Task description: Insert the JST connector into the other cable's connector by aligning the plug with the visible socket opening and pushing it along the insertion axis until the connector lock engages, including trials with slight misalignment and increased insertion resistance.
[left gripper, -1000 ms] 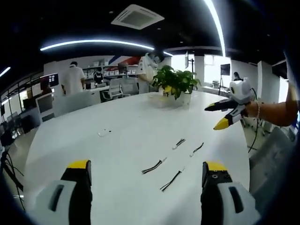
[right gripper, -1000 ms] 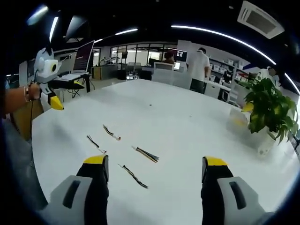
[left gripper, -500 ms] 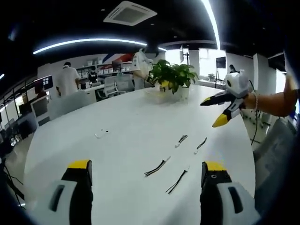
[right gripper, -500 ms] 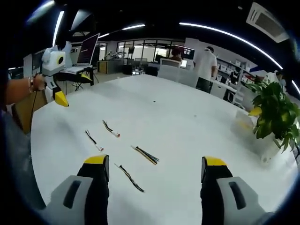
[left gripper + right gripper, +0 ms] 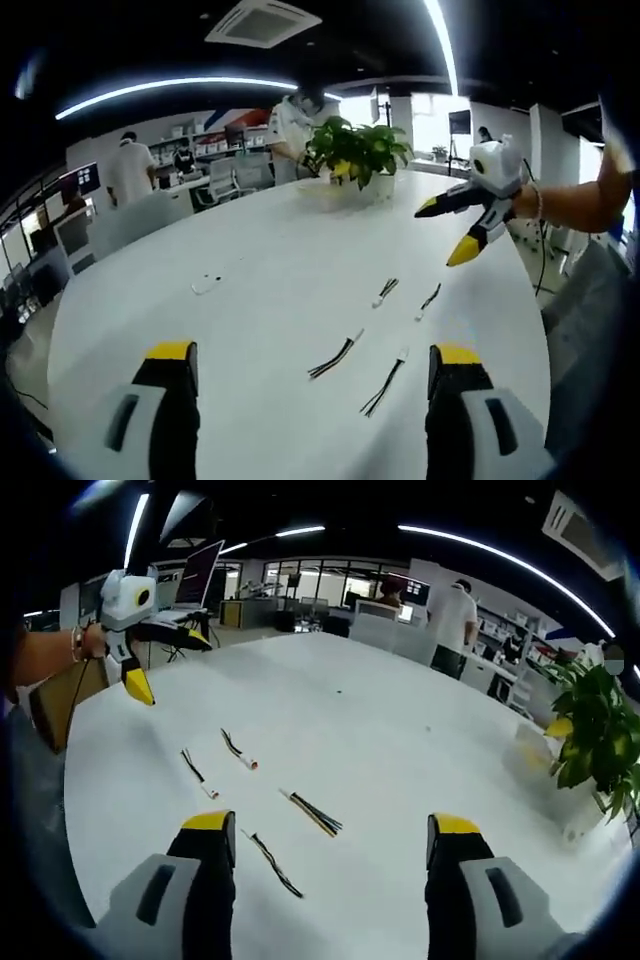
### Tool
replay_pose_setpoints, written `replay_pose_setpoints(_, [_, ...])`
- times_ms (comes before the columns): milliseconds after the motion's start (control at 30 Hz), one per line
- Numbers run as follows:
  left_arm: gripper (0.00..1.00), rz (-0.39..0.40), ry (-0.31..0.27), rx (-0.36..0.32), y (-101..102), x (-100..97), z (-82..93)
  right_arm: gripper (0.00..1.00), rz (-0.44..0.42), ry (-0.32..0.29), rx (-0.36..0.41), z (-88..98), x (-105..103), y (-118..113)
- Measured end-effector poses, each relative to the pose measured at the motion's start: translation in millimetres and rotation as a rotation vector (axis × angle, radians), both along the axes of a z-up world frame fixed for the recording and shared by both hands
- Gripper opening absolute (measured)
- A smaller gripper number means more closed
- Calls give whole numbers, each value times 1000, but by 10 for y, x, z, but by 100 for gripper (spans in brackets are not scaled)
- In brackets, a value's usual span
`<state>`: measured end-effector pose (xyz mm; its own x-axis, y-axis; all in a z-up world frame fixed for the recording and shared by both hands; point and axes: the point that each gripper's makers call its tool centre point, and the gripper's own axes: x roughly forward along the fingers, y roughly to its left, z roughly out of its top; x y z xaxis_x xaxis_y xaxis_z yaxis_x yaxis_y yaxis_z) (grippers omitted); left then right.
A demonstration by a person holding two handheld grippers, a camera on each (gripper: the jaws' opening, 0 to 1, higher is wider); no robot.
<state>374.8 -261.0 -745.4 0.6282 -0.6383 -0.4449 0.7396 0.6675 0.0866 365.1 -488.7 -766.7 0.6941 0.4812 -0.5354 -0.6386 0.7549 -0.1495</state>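
Both tools held above a wide white tabletop [image 5: 250, 300], neither touching anything. Left tool [image 5: 312, 352] with jaws spread wide and nothing between them; seen also in the right gripper view [image 5: 165, 663], raised over the tabletop's near edge, jaws parted. Right tool [image 5: 329, 826] likewise spread and empty; visible in the left gripper view [image 5: 447, 232] in a hand, yellow-tipped jaws apart. Four short cables lying loose and separate on the tabletop: a multi-wire cable [image 5: 313, 813] between the jaws of the right tool's view, a thin dark cable [image 5: 272, 856] nearer, and two white-tipped cables [image 5: 238, 750] [image 5: 198, 774] further left. Same four in the left gripper view, scattered ahead of the jaws [image 5: 334, 356]. Potted plant [image 5: 357, 155] at the far end of the tabletop. Small white object [image 5: 206, 284] lying apart to the left.
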Motion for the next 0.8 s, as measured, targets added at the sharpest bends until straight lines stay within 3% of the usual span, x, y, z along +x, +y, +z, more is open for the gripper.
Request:
replay_pose_setpoints(500, [91,-83,-5,66,-55,114,-106,76,82,12,-69,-136,149,55])
replay_pose_setpoints(667, [97,-113,6,59,-117,119,-133,75,104,14,-80,-149,191,82])
replay_pose_setpoints(800, [89,-141,2,52,-160,127,-132,74,114,26,-59,-169,223,100])
